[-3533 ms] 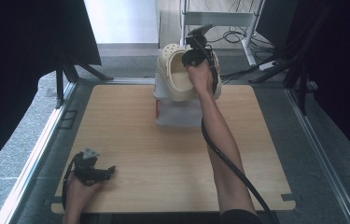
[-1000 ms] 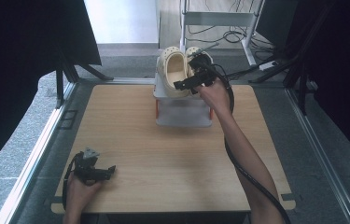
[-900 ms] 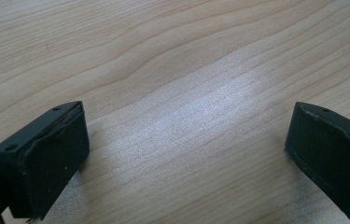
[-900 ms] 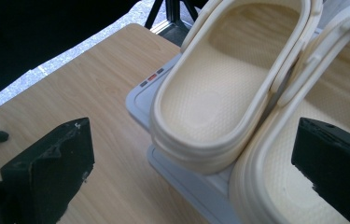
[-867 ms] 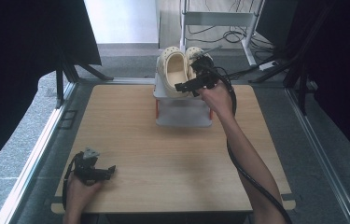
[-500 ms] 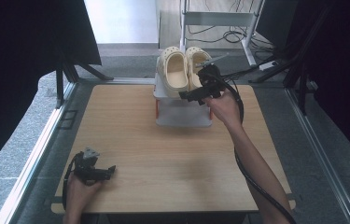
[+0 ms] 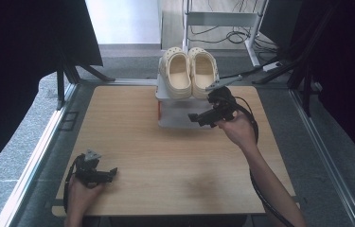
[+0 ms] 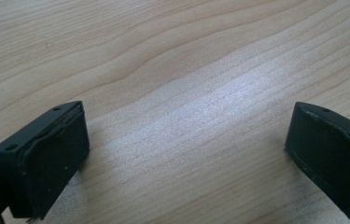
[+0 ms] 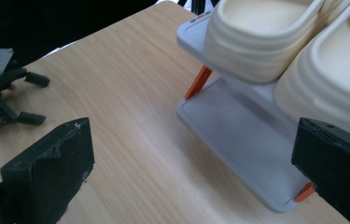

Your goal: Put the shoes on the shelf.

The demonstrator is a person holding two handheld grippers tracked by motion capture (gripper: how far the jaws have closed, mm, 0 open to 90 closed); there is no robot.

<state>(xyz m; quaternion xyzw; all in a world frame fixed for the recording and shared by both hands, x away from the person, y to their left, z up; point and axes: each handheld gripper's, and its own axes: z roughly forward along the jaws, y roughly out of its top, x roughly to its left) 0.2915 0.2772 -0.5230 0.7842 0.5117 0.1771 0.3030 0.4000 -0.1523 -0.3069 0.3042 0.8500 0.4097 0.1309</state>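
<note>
Presently, both cream clogs point(image 7: 188, 73) are recorded side by side on the top tier of the grey shoe rack point(image 7: 180, 118), placement judged complete; right hand-held gripper point(image 7: 202, 118) and left hand-held gripper point(image 7: 111, 173) are held wide, empty.

wooden table point(image 7: 165, 156), grey shoe rack point(image 7: 177, 118) (two tiers), far edge

On a light wooden table point(image 7: 165, 156), a small grey two-tier plastic shoe rack point(image 7: 177, 120) stood at the far edge, near the middle. A pair of cream foam clogs point(image 7: 189, 73) sat side by side on its top shelf, toes pointing away. The right gripper point(image 7: 198, 118) hovered just in front of the rack's right side, jaws apart and holding nothing. The left gripper point(image 7: 111, 173) rested on the table's near left corner, well apart from the rack.
</note>
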